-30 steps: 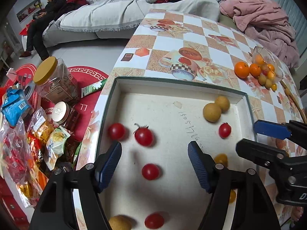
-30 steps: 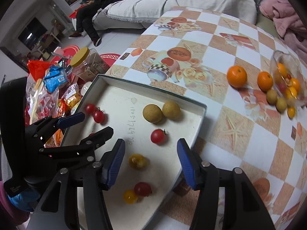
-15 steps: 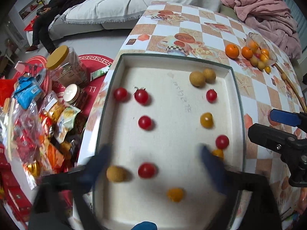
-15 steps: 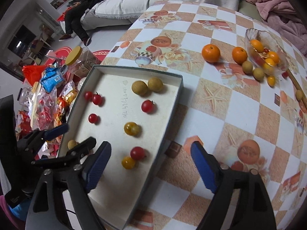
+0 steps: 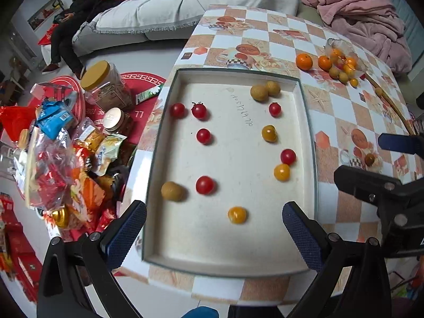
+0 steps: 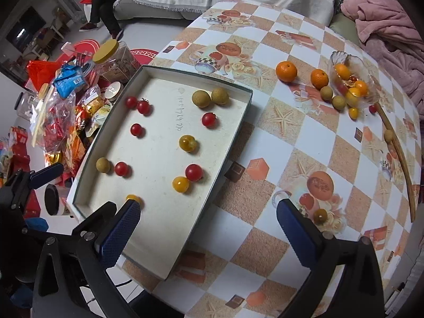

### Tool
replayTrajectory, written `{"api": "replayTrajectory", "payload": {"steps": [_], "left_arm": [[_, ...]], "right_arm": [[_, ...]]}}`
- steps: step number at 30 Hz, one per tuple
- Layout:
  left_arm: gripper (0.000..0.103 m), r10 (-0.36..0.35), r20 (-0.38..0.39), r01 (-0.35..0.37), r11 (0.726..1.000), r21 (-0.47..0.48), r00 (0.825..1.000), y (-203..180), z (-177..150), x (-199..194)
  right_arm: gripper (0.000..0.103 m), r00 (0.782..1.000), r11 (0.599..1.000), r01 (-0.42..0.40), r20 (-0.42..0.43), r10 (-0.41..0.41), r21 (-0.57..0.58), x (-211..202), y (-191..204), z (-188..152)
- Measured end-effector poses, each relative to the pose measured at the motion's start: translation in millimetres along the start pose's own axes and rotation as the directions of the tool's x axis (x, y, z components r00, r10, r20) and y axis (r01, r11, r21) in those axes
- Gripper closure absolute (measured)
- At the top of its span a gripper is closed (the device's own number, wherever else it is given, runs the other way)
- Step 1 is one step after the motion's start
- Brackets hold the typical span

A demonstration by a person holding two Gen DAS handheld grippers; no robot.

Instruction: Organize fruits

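Note:
A shallow white tray (image 5: pixel 307 122) (image 6: pixel 233 143) lies on the checked table and holds several red cherry tomatoes (image 5: pixel 204 185), yellow tomatoes (image 5: pixel 236 214) and brown longans (image 5: pixel 259 92). My left gripper (image 5: pixel 214 232) is open and empty above the tray's near edge. My right gripper (image 6: pixel 208 229) is open and empty over the tray's right edge and the table. Two oranges (image 6: pixel 286 71) and a glass bowl (image 6: pixel 347 79) of fruit sit at the far right. A loose yellow tomato (image 6: pixel 320 215) lies on the table near my right finger.
A long wooden stick (image 6: pixel 397 156) lies along the table's right side. Snack bags and jars (image 5: pixel 66 137) crowd the floor left of the table. A sofa with a seated person (image 5: pixel 71 23) is behind. A pink blanket (image 5: pixel 365 13) lies at the back right.
Both grippers have pulled back and up from the tray, so the whole tray and more of the table show. Both stay open and empty.

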State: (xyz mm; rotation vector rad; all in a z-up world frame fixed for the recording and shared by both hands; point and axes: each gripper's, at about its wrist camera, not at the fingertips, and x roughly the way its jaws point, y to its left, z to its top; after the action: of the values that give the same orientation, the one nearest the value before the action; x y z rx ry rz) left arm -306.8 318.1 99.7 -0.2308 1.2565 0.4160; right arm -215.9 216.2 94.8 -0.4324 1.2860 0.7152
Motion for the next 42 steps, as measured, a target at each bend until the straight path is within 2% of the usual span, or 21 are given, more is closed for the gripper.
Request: {"api": "replayTrajectory", "payload": {"steps": [4, 12, 25, 42], "left_arm": [[0.0, -0.003, -0.02, 0.003, 1.0, -0.001, 1.0, 1, -8, -15], [0.0, 0.018, -0.023, -0.016, 0.998, 0.055, 1.0, 0, -18, -35], [0.0, 0.004, -0.026, -0.001, 0.995, 0.103, 1.0, 0, -21, -42], [0.0, -0.004, -0.006, 0.004, 0.993, 0.117, 1.0, -2, -22, -47]], "right_arm": [[0.0, 1.0, 1.0, 0.007, 0.004, -0.007, -0.009, -15, 6, -4], [0.0, 1.0, 1.0, 0.0, -0.01, 0.0, -0.008, -32, 20, -11], [0.0, 1.0, 1.0, 0.024, -0.009, -0.024, -0.014, -41, 29, -11], [0.0, 0.998, 0.998, 0.054, -0.011, -0.054, -0.027, -46, 32, -13]]}}
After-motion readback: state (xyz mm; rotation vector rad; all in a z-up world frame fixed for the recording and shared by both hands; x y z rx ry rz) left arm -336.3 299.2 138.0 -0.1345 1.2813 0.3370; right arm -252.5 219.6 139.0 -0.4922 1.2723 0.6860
